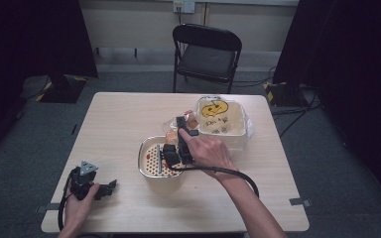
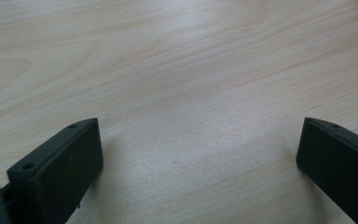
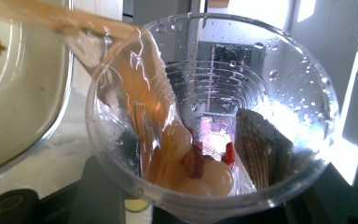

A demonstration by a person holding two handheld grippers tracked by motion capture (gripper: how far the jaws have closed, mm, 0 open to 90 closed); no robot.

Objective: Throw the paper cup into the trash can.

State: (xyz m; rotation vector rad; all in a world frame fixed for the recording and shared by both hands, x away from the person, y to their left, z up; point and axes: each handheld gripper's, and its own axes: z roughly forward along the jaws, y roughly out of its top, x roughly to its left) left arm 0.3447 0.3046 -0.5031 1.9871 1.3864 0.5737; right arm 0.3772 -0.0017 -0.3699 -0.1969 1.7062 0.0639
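A pale wooden counter (image 1: 129, 119) carries a lined tub (image 1: 222, 121) at far right and a perforated bowl (image 1: 155, 159) at centre. Over the bowl's right rim, the right claw (image 3: 205, 205) grips a clear plastic cup (image 3: 214, 107) tipped on its side, mouth toward the camera, holding pale fruit pieces (image 3: 200, 177). The left claw (image 2: 198, 158) rests wide open and empty at near left, well apart.

Lab / recording studio setup, not a home.
Black curtains (image 1: 25, 34) both sides, grey carpet floor w/ taped stand bases, lone folding chair (image 1: 207, 54), wall socket, bare wood table (image 1: 129, 124) in middle.
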